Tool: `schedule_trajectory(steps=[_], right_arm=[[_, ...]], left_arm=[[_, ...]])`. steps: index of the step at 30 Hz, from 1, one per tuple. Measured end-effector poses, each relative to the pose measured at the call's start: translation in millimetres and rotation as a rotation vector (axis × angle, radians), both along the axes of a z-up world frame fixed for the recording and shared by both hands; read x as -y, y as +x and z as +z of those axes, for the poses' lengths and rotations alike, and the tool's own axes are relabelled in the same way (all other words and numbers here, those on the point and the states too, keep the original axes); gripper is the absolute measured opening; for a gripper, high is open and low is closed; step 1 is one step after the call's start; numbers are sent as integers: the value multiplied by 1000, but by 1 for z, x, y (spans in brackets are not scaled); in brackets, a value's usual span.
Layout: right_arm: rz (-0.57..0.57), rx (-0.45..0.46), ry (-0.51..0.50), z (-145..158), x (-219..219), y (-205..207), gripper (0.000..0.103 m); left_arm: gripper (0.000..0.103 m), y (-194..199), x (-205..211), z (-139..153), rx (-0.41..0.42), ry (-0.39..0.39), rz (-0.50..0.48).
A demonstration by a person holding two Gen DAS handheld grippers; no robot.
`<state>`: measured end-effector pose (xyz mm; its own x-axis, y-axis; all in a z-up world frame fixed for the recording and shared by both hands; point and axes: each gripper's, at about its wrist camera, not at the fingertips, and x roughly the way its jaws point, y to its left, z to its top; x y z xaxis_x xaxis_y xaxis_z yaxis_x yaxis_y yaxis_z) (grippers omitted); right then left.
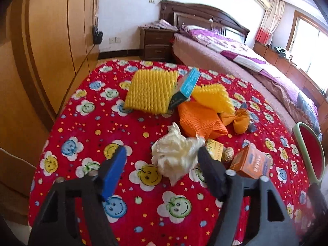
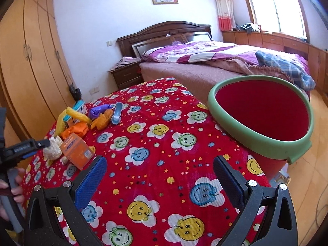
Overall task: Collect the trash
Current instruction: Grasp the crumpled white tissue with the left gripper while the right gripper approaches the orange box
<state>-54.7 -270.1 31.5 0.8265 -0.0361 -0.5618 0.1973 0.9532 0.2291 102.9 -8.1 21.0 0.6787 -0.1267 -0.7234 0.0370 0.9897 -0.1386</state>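
Collection stands at an early stage: the red bin (image 2: 264, 110) with the green rim, at the right edge of the table (image 2: 155, 143), shows only bare red interior where visible, and every piece of trash seen lies clustered on the flowered cloth toward the table's left side. The left gripper (image 1: 162, 155) is poised over the crumpled white paper wad (image 1: 176, 157), its fingers apart with the wad lying between them; the right-hand finger looks to be at the wad's edge, but a closed grip is not shown. The right gripper (image 2: 160, 166) hangs over bare cloth, fingers wide apart and holding nothing. Count on the table: one white wad, two yellow ribbed foam pieces (image 1: 150, 91), one blue box (image 1: 187, 87), one orange cloth bundle (image 1: 201, 121), one knotted orange bag (image 1: 240, 121), one orange box (image 1: 250, 162), one small yellow-green box (image 1: 214, 148), one gold foil ball (image 1: 228, 153), one purple crumpled item (image 2: 98, 110) and one grey-blue oblong item (image 2: 116, 112). Judged remaining: every item listed.
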Motion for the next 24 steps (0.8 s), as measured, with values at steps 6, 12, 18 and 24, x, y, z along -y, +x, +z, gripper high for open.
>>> schedule_trajectory(steps=[6, 12, 18, 24], right_arm=[[-7, -10, 14, 1, 6, -1, 103], [20, -16, 27, 5, 5, 3, 103], [46, -22, 31, 12, 0, 20, 103], [94, -49, 52, 17, -13, 33, 103]], left_arm=[[65, 6, 2, -8, -18, -24, 5], [58, 14, 8, -14, -38, -53, -44], [40, 20, 18, -17, -16, -56, -85], [26, 14, 7, -6, -1, -80, -90]])
